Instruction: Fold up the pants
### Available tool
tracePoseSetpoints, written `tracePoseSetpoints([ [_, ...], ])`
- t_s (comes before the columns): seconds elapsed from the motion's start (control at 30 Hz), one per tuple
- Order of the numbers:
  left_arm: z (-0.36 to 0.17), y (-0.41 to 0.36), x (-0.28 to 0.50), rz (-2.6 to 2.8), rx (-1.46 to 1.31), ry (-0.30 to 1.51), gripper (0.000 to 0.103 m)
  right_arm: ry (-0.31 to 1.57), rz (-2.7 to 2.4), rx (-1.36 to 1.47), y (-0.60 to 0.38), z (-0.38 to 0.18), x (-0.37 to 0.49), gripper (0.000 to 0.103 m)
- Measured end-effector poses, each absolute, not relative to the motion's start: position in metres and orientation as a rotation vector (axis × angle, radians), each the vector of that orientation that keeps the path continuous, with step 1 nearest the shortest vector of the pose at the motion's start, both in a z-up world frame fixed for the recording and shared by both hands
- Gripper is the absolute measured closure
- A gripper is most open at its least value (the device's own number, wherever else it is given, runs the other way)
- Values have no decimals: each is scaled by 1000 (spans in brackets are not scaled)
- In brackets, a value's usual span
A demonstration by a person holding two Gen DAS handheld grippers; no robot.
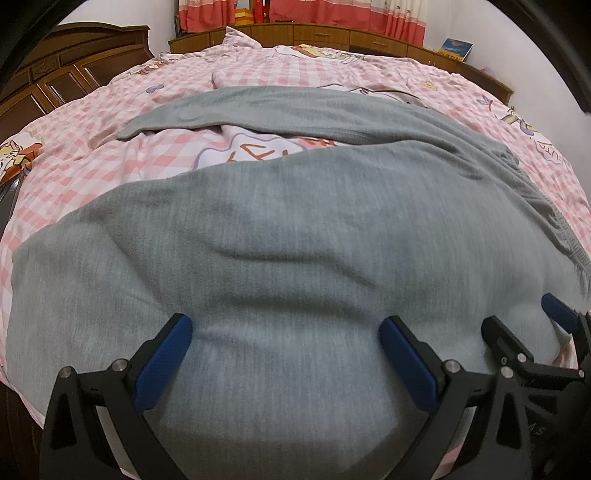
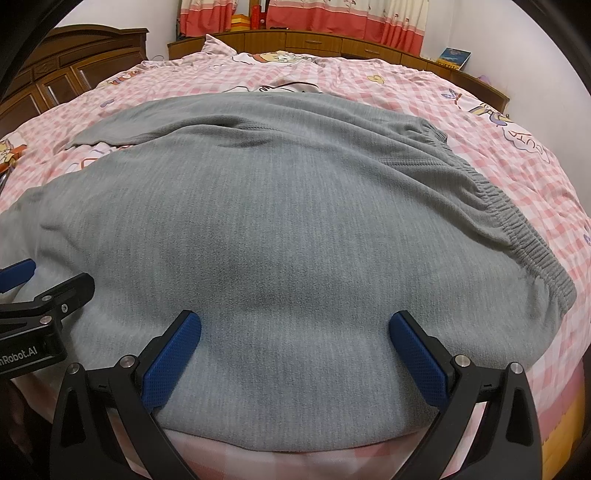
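On the bed (image 2: pixel 424 96), with its pink checked cover, lie the gray pants (image 2: pixel 280 206), spread out wide. The stretchy waistband (image 2: pixel 517 229) is on the right side, and one leg (image 1: pixel 229 110) reaches far back to the left, apart from the near leg, so the cover shows between them. The left gripper (image 1: pixel 284 332) sits low over the near part of the pants with its blue fingers (image 1: pixel 166 362) wide apart and nothing between them. The right gripper (image 2: pixel 295 328) is just beside it, closer to the waistband, and its fingers (image 2: pixel 417 358) are wide apart too, holding nothing. I think both are placed here, at the near edge of the cloth, so each can pinch that edge and lift it over to the far side. No fold looks done yet. There are no boxes or baskets on the bed, so nothing is inside anything; far back there is only a wooden shelf (image 2: pixel 332 44) under the curtains (image 2: pixel 295 14).
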State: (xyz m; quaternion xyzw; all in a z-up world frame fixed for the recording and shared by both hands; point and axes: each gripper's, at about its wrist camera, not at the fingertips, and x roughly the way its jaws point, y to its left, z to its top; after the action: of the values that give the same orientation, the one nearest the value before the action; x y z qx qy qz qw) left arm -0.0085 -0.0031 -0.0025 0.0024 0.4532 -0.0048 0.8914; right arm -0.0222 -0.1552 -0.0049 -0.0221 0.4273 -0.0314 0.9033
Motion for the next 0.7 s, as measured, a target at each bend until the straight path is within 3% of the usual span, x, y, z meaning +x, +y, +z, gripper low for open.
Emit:
tracePoseSetpoints([
  [0.7,0,-3,-9,-10,10,935,0,883,-67,-46,-154,-5,-22,0],
])
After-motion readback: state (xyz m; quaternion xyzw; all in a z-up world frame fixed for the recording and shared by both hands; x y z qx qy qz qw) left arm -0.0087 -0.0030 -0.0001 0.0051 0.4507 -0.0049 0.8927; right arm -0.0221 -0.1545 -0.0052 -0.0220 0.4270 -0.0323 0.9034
